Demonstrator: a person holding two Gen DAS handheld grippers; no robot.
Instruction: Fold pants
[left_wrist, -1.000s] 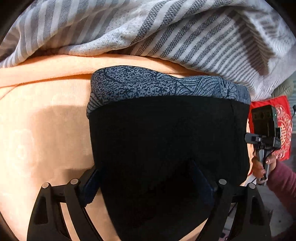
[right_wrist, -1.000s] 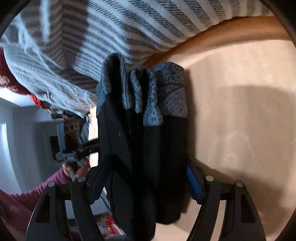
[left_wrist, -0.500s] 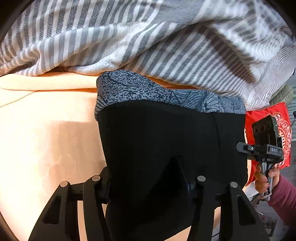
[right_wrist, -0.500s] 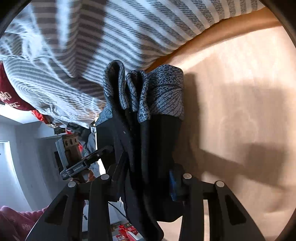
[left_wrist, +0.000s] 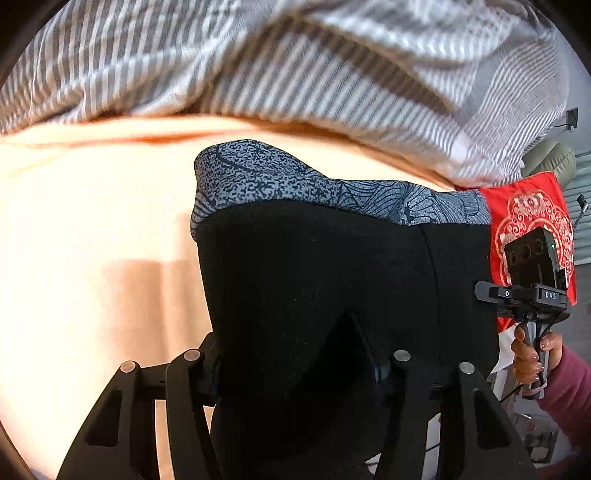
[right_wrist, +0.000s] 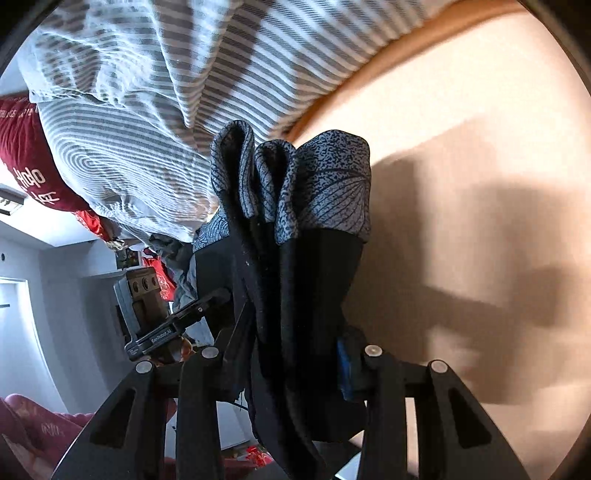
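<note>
From the left wrist, the left gripper (left_wrist: 295, 365) is clamped on the black pants (left_wrist: 332, 280), patterned waistband (left_wrist: 295, 184) at twelve o'clock over the peach sheet (left_wrist: 92, 240), and from the right wrist, the right gripper (right_wrist: 291, 354) pinches the bunched pants (right_wrist: 295, 277) dead centre, striped blanket (right_wrist: 166, 92) at eleven.

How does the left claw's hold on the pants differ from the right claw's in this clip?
The left claw grips the black pants across a broad, flat panel, the patterned waistband spread wide. The right claw pinches a bunched edge, the waistband gathered in upright folds there. The left claw's jaws stand wider apart than the right claw's. Shared: both are closed on the same pants, above the peach sheet.
</note>
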